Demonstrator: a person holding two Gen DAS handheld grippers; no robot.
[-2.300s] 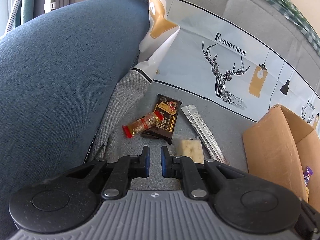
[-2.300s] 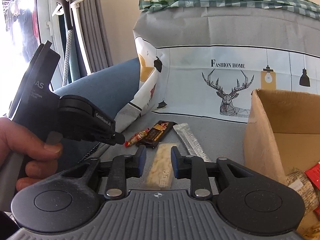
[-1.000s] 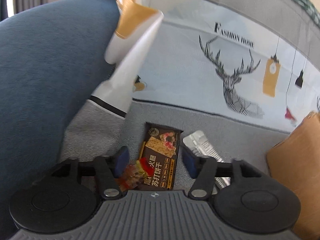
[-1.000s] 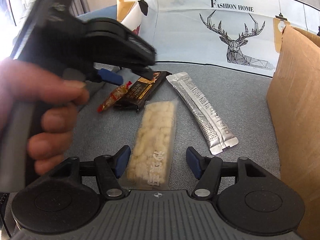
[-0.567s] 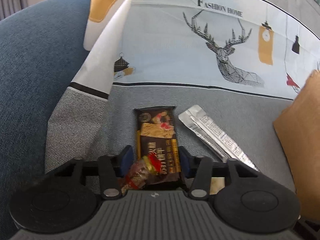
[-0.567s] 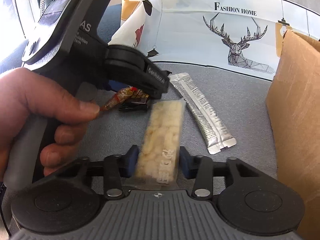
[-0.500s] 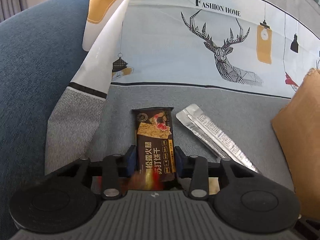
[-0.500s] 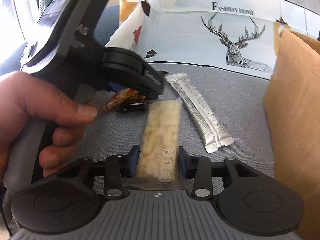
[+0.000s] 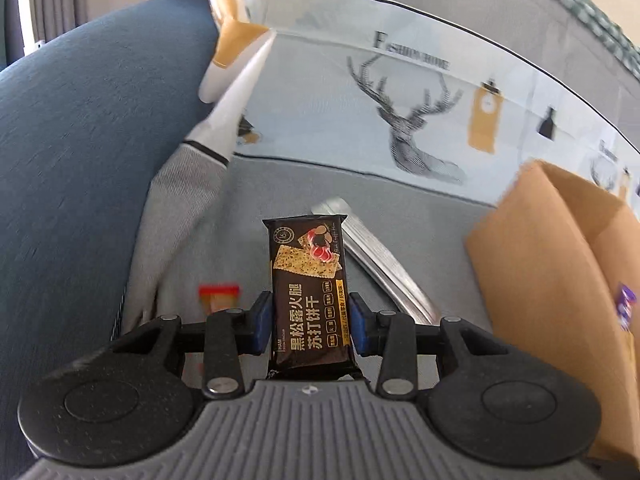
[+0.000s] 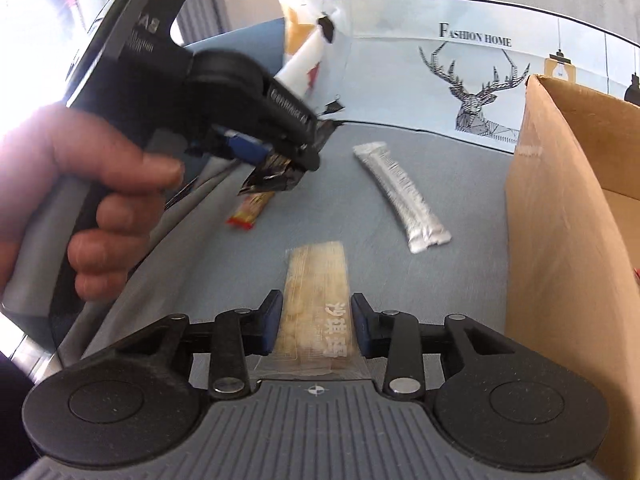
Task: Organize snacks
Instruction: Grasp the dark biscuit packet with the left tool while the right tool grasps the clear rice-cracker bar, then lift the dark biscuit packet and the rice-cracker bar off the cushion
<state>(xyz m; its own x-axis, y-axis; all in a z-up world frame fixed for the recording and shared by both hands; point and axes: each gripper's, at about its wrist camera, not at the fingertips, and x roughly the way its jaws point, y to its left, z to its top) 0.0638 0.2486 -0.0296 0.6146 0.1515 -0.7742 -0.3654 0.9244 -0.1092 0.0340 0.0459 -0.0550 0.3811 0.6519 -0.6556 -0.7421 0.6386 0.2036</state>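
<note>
My left gripper (image 9: 310, 322) is shut on a dark brown cracker pack (image 9: 309, 292) and holds it above the grey sofa seat (image 9: 280, 188); the pack also shows in the right wrist view (image 10: 276, 172). My right gripper (image 10: 316, 324) is shut on a pale clear-wrapped nougat bar (image 10: 316, 300), lifted off the seat. A red-ended candy (image 9: 219, 296) lies on the seat at the left; it also shows in the right wrist view (image 10: 250, 208). A silver stick pack (image 10: 400, 192) lies in the middle and shows in the left wrist view (image 9: 380, 256).
An open cardboard box (image 10: 568, 216) with snacks inside stands at the right; it shows in the left wrist view (image 9: 552, 264). A blue sofa arm (image 9: 80, 140) rises at the left. A deer-print cover (image 9: 400, 100) hangs over the backrest.
Both grippers closed on their snacks and lifted them. The cracker pack came up off the seat, leaving the red candy behind. The nougat bar rose with my right gripper.
</note>
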